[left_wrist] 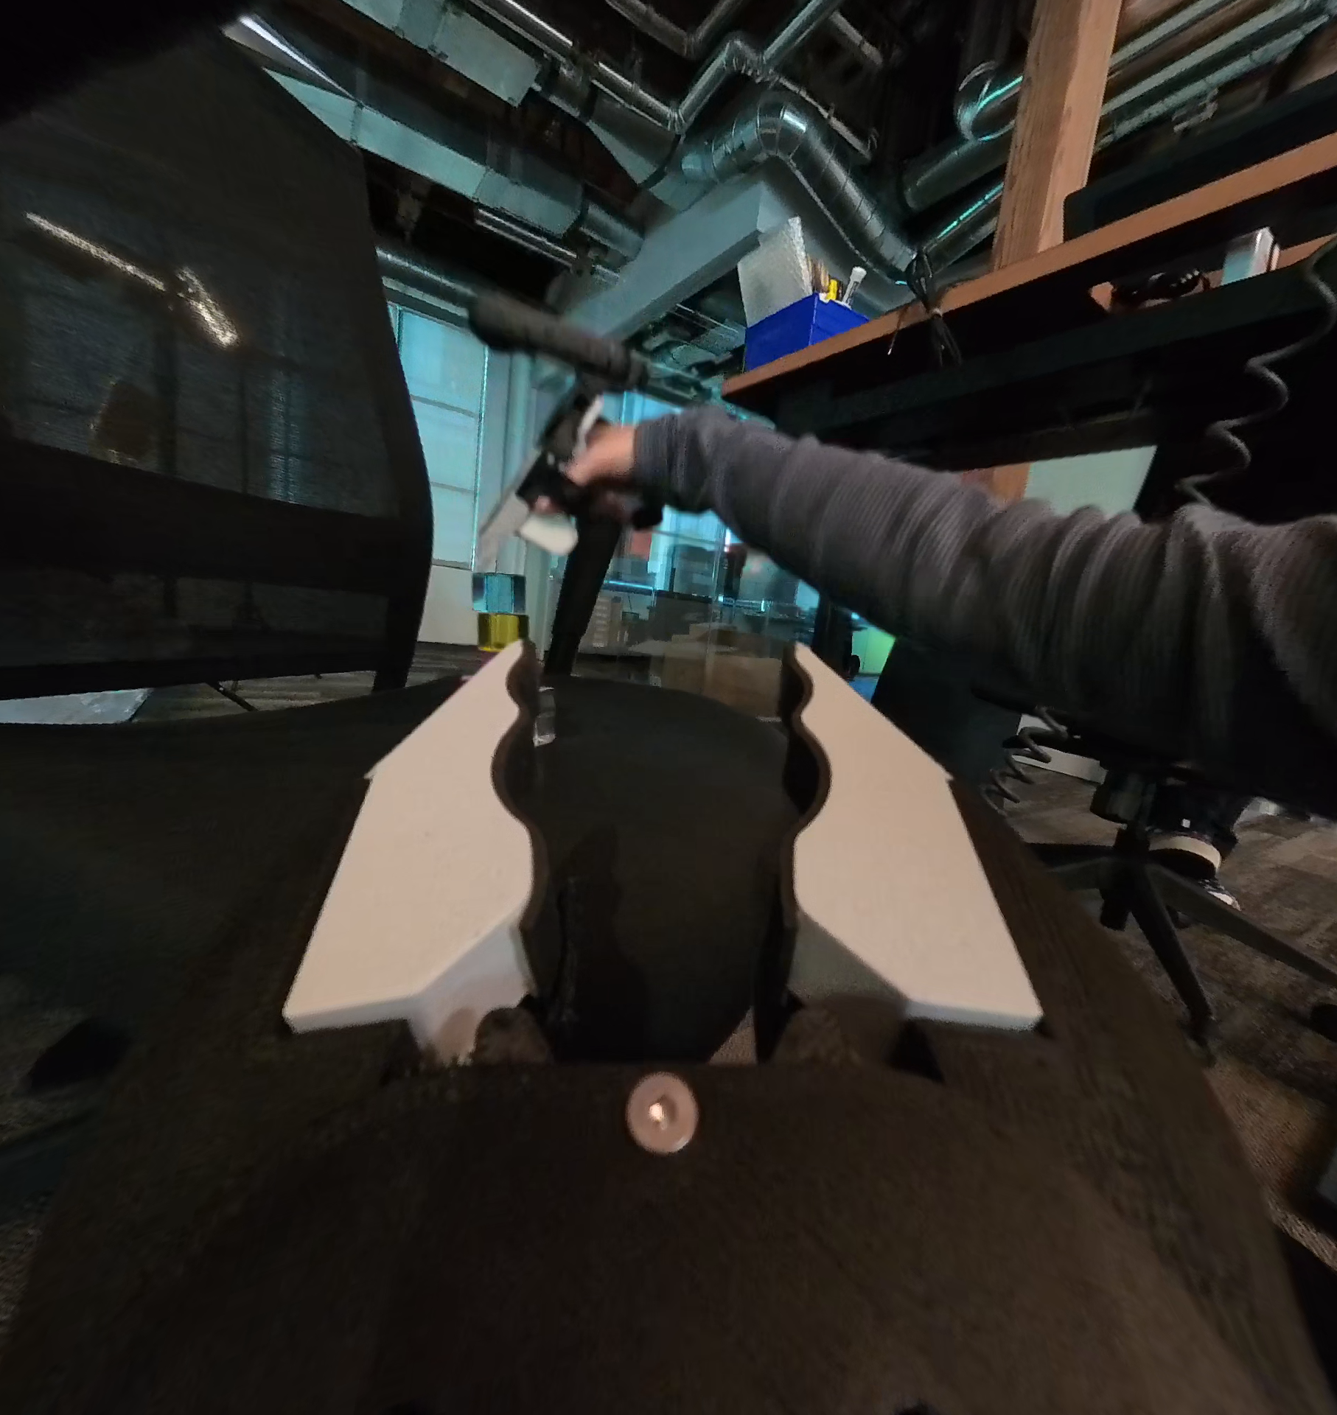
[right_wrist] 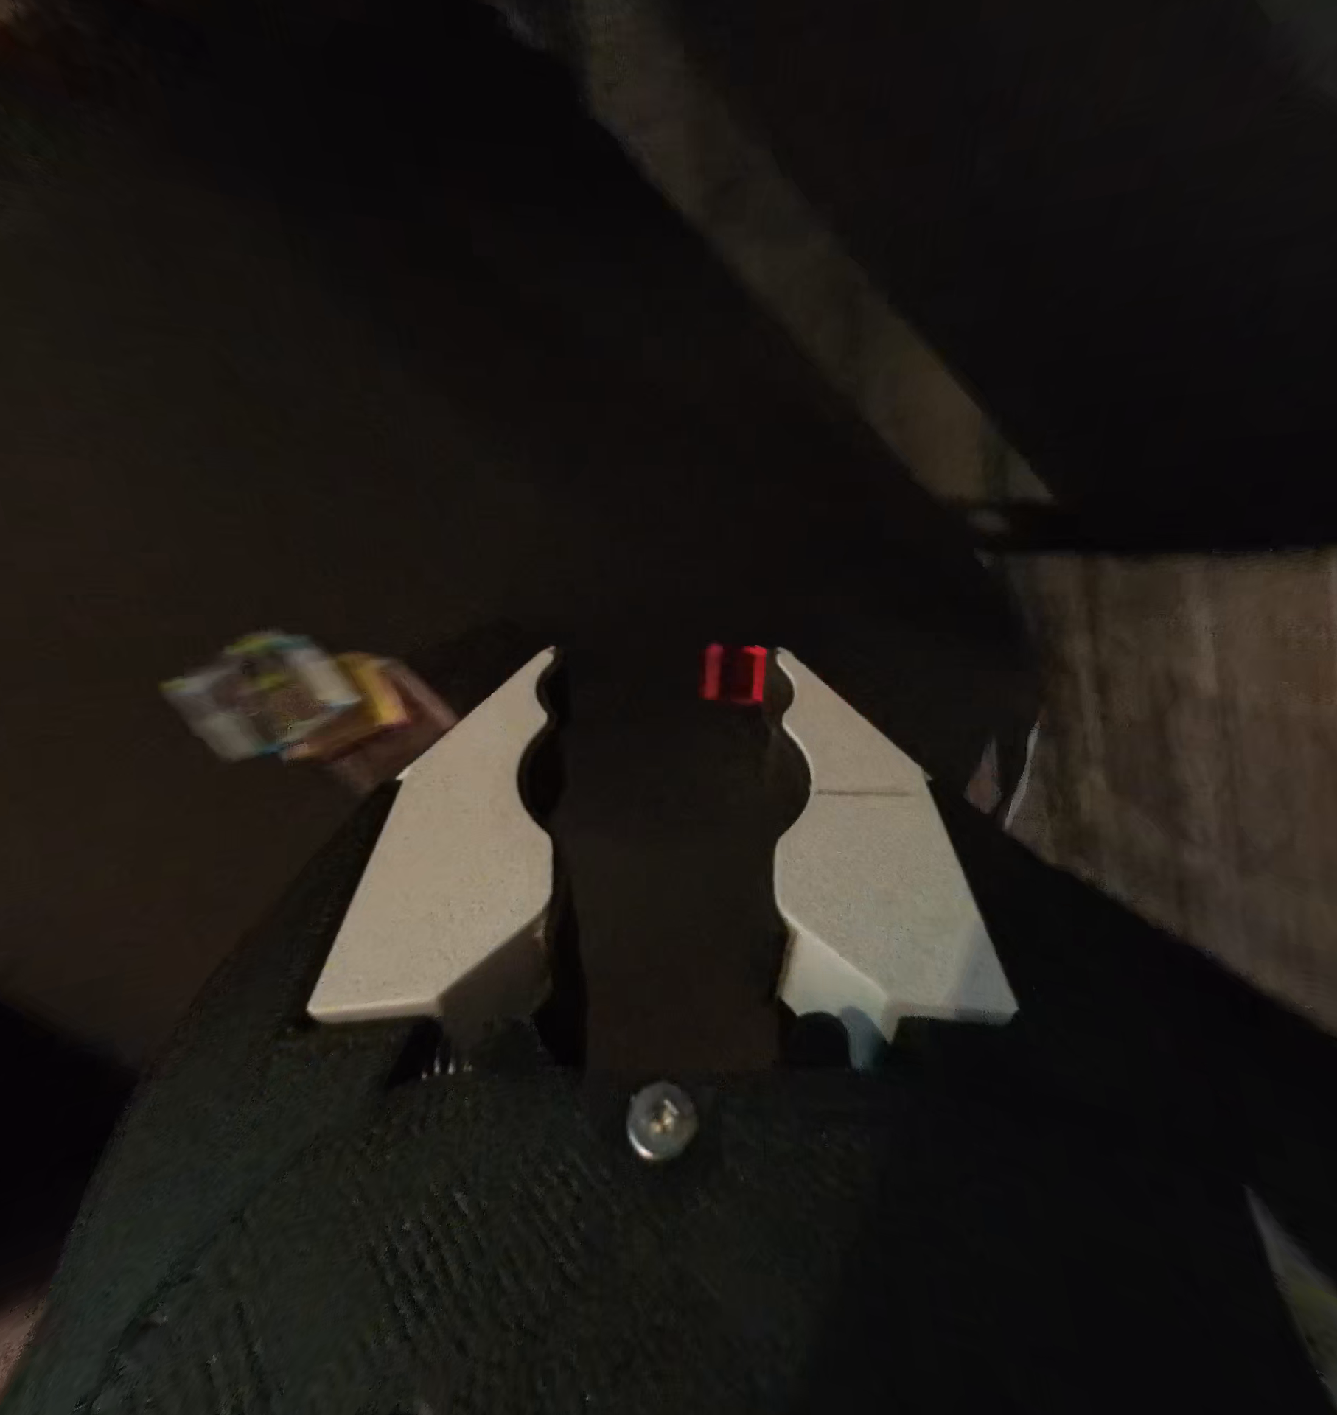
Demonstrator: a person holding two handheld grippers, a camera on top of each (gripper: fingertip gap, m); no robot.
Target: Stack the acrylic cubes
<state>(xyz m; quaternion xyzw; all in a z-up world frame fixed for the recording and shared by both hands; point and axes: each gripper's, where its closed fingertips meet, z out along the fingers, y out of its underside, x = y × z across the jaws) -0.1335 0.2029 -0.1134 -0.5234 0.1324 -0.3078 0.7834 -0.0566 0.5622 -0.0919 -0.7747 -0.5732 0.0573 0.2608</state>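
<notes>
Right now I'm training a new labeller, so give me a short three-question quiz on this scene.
1. True or false: the left gripper is shut on a block.
2. In the left wrist view, which block sits on the yellow block? A) red B) clear blue C) green
3. In the right wrist view, what colour is the small block near the right gripper's fingertip?

Key: 1 false, its fingers stand apart over a dark surface with nothing between them. 2 B. 3 red; it is by the right-hand fingertip, not clamped.
</notes>
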